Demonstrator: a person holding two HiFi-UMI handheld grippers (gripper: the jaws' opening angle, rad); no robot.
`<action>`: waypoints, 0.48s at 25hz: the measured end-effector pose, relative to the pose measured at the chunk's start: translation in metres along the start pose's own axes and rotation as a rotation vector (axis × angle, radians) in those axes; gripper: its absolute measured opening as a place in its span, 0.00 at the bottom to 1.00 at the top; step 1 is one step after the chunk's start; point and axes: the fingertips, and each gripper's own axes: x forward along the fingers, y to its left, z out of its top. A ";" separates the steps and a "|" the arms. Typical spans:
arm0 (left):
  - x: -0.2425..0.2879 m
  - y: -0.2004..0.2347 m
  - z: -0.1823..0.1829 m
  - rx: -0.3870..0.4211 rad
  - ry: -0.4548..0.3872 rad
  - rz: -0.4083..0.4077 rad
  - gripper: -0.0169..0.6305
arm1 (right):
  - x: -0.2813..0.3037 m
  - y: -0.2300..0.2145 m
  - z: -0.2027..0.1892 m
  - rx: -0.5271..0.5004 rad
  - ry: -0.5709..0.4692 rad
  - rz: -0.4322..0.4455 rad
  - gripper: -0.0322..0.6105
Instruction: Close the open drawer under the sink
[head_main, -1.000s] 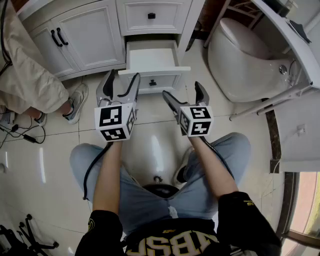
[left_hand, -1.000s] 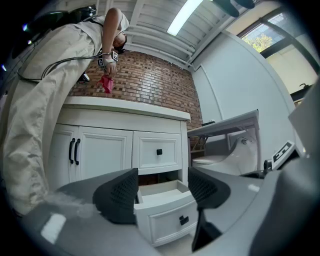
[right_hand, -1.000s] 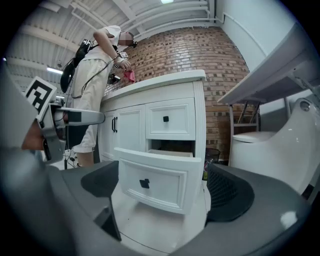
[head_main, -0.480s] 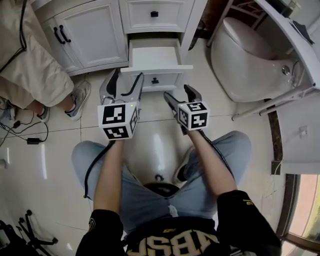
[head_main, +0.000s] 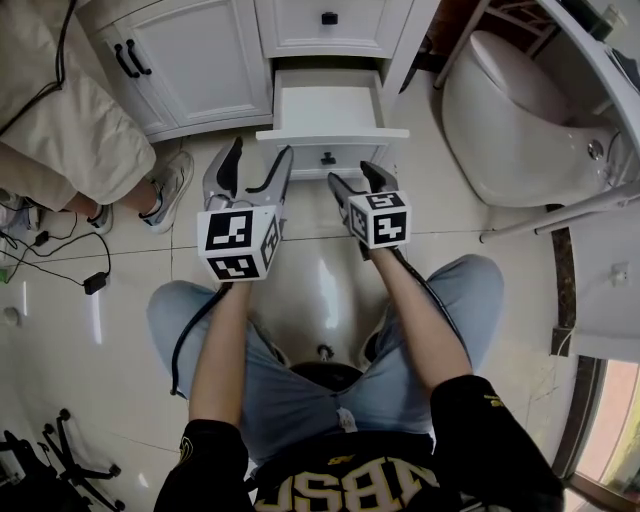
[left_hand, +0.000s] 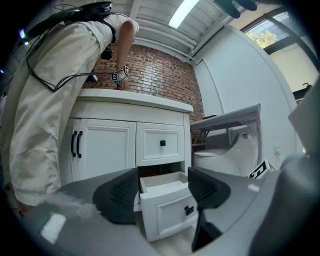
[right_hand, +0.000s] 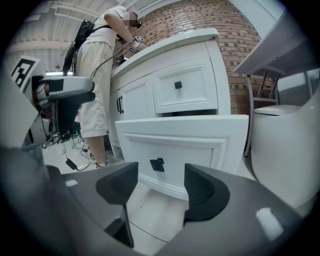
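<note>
A white drawer (head_main: 330, 120) stands pulled out at the bottom of the white vanity; its front (right_hand: 182, 152) carries a small black knob (right_hand: 157, 164). The drawer (left_hand: 167, 205) looks empty inside. My right gripper (head_main: 354, 180) hangs just short of the drawer front, low near the knob, apart from it. Its jaws are closing and nothing is between them. My left gripper (head_main: 250, 160) stays open to the left of the drawer, a little farther back, with nothing in it.
A closed drawer (head_main: 325, 22) sits above the open one, with cabinet doors (head_main: 190, 65) to its left. A person in beige stands at the left (head_main: 60, 130). A white toilet (head_main: 520, 110) is at the right. Cables (head_main: 60, 260) lie on the tiled floor.
My right gripper has dropped and moved toward the drawer front, and its jaws have narrowed. The left gripper has hardly shifted.
</note>
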 end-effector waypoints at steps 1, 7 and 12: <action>0.002 0.002 -0.001 -0.003 0.001 0.001 0.51 | 0.005 0.002 -0.001 -0.001 0.008 0.004 0.50; 0.007 0.007 0.000 -0.040 0.000 0.007 0.51 | 0.032 0.011 -0.004 -0.014 0.035 0.002 0.41; 0.008 0.010 0.002 -0.049 -0.005 0.000 0.51 | 0.048 0.009 -0.006 -0.036 0.048 -0.017 0.27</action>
